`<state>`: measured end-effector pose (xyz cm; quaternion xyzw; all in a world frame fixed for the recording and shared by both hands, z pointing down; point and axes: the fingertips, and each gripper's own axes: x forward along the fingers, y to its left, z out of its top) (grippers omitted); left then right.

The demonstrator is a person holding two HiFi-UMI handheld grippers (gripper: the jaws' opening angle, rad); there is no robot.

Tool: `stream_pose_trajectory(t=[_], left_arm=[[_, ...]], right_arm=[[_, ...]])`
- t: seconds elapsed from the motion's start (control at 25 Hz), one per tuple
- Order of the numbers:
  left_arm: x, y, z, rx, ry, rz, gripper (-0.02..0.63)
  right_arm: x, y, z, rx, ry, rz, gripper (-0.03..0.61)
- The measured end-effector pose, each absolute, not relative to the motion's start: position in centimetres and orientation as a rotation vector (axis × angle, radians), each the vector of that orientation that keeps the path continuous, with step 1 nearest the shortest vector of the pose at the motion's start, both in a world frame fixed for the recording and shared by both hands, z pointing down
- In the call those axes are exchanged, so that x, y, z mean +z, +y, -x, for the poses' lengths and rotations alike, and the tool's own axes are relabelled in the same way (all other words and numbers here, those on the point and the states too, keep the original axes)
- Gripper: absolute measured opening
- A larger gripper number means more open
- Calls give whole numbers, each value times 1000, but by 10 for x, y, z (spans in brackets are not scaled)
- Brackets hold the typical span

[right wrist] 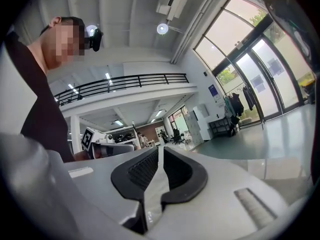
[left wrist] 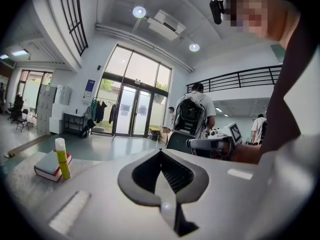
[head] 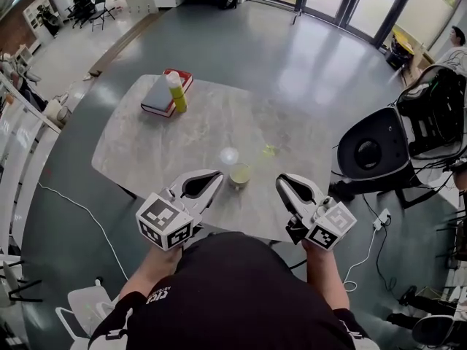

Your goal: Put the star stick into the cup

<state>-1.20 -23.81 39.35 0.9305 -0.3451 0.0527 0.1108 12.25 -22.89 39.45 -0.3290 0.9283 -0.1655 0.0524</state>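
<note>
A pale green cup [head: 239, 173] stands upright near the front edge of the marble table [head: 146, 152]. A small yellow-green thing [head: 269, 150], too small to make out, lies a little behind and to the right of it; it may be the star stick. My left gripper [head: 217, 173] hovers just left of the cup, jaws together and empty. My right gripper [head: 280, 180] hangs right of the cup, also shut with nothing between its jaws. In the left gripper view the left gripper [left wrist: 160, 153] points level over the table. In the right gripper view the right gripper [right wrist: 160, 149] tilts upward.
A round whitish object [head: 229, 155] sits just behind the cup. At the far left of the table a yellow bottle [head: 176, 92] stands on a grey and red book [head: 160, 97]. A black and white chair [head: 372, 152] stands beside the table's right edge. People stand in the hall behind.
</note>
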Motion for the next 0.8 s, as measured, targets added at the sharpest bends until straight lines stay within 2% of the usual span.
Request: stream_pose_trajectory(t=[0.16, 0.8], left_arm=[[387, -235, 18, 158, -1039, -2742, 2], [398, -231, 57, 167, -1144, -2659, 2]], right_arm=[[386, -226, -123, -516, 2786, 971, 15], [391, -231, -99, -459, 2863, 986, 12]])
